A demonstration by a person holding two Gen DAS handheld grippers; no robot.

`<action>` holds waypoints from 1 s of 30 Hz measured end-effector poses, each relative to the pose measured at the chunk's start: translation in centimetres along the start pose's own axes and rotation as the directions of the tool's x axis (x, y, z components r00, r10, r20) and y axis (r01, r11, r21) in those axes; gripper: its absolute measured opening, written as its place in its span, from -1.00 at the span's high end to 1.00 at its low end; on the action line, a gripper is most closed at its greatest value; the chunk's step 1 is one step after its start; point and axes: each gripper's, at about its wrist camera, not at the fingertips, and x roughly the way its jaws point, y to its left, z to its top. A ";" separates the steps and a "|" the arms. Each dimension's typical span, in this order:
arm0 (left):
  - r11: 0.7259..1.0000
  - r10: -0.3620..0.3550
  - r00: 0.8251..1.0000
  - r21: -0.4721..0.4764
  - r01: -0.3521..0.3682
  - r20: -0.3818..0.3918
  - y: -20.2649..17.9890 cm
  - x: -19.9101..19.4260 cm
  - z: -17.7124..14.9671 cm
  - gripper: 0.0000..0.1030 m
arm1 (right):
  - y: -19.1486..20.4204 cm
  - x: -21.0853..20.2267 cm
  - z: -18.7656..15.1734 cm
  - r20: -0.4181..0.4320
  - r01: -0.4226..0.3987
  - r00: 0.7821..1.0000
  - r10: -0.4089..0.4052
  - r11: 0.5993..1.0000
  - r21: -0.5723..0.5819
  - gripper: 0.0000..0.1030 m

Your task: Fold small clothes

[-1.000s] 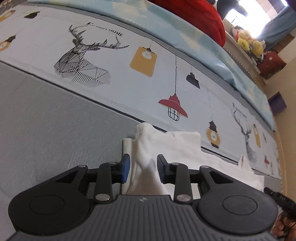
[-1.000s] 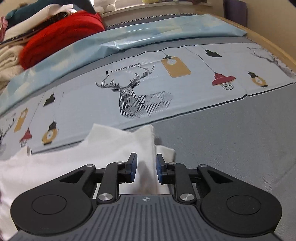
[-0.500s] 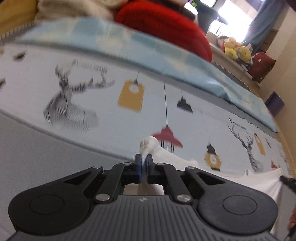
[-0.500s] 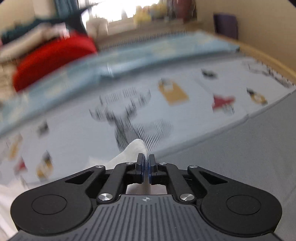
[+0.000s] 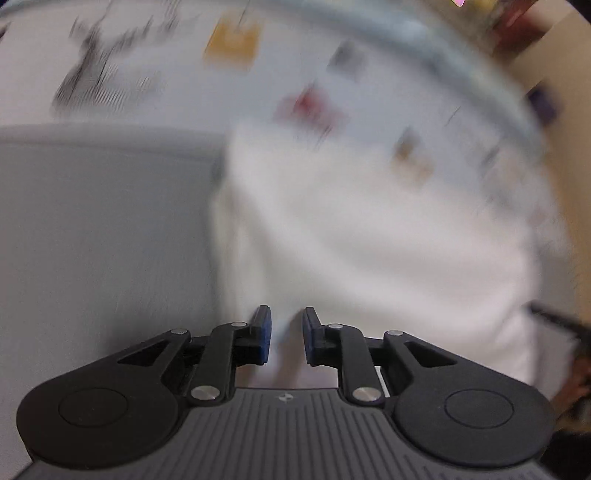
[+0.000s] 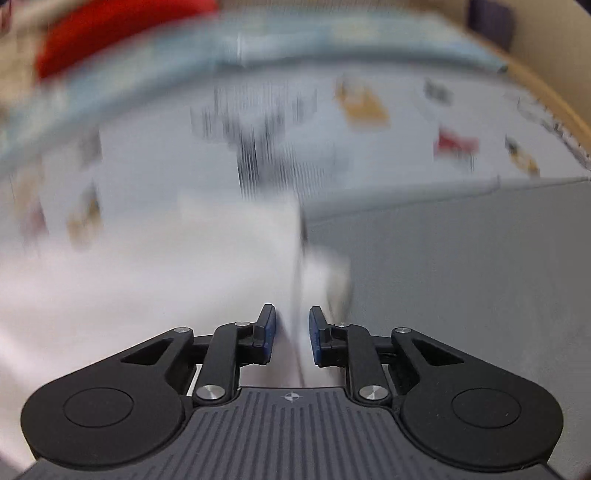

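Both wrist views are smeared with motion blur, so fine detail is hard to make out. In the left wrist view the left gripper (image 5: 286, 334) points steeply down at a white garment (image 5: 369, 229) that lies on a bed, partly on the plain grey sheet (image 5: 103, 229) and partly on the pale printed sheet (image 5: 192, 74) beyond it, whose stag and lantern pattern shows only as streaks. Its jaws have just been opening: the blue pads (image 5: 263, 338) stand a little apart with white cloth showing in the gap between them, and the pads do not look pressed onto it. The garment's left edge runs up from just beside the left pad, along the border with the grey sheet. At the right edge of this view a dark blurred shape that may be the other tool and part of a hand can be seen, too smeared to tell more. In the right wrist view the right gripper (image 6: 291, 334) also points down at the white garment (image 6: 166, 266), near its right edge, where a folded lip of cloth lies on the grey sheet (image 6: 461, 277). Its jaws too have just been opening and stand slightly apart, with a fold of the white cloth lying between the blue pads (image 6: 270, 336) but not clamped. Further off are a light blue cover (image 6: 295, 40) and a red cushion (image 6: 118, 29).
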 end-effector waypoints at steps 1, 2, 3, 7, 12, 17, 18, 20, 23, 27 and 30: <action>1.000 0.009 1.000 -0.012 -0.009 0.013 0.3 -0.3 -0.2 0.63 | -0.1 -0.3 -0.5 0.001 0.006 1.000 -0.006 1.000 -0.008 0.44; 0.999 -0.010 0.999 -0.051 0.012 0.032 0.8 -0.9 -0.3 0.62 | -0.4 -0.9 -0.8 0.012 0.011 1.000 -0.011 1.000 0.003 0.30; 0.995 -0.025 0.998 -0.090 0.030 0.053 1.3 -1.6 -0.4 0.59 | -0.8 -1.5 -1.1 0.016 0.003 1.000 -0.004 1.000 0.024 0.29; 0.990 -0.007 0.997 -0.140 0.018 0.075 2.7 -3.0 -1.6 0.11 | -1.7 -2.3 -2.9 -0.060 -0.024 0.998 0.024 1.000 0.011 0.17; 0.980 -0.041 0.999 -0.194 0.047 0.033 4.4 -2.7 -3.0 0.09 | -2.6 -5.9 -3.4 0.000 0.084 0.996 -0.084 0.996 0.008 0.05; 0.960 -0.126 0.989 -0.241 0.142 0.080 4.9 -2.8 -3.2 0.05 | -4.9 -13.5 -3.7 0.245 -0.017 0.969 -0.011 0.994 0.112 0.08; 0.957 -0.137 0.987 -0.244 0.155 0.088 4.8 -2.7 -3.1 0.05 | -5.2 -14.8 -4.3 0.298 -0.035 0.954 0.001 0.993 0.110 0.08; 0.952 -0.152 0.984 -0.253 0.170 0.090 4.5 -2.1 -2.7 0.05 | -5.7 -16.2 -5.7 0.357 -0.046 0.934 -0.005 0.990 0.135 0.07; 0.954 -0.144 0.987 -0.255 0.158 0.072 4.3 -0.9 -2.1 0.05 | -6.6 -17.3 -6.0 0.389 -0.090 0.921 0.016 0.981 0.173 0.07; 0.956 -0.131 0.989 -0.253 0.146 0.075 4.0 0.6 -1.3 0.09 | -7.1 -16.4 -5.6 0.348 -0.047 0.937 -0.018 0.983 0.177 0.07; 0.970 -0.129 0.988 -0.198 0.143 0.084 2.9 1.2 -1.0 0.42 | -7.4 -15.8 -5.4 0.324 -0.046 0.946 -0.024 0.977 0.208 0.07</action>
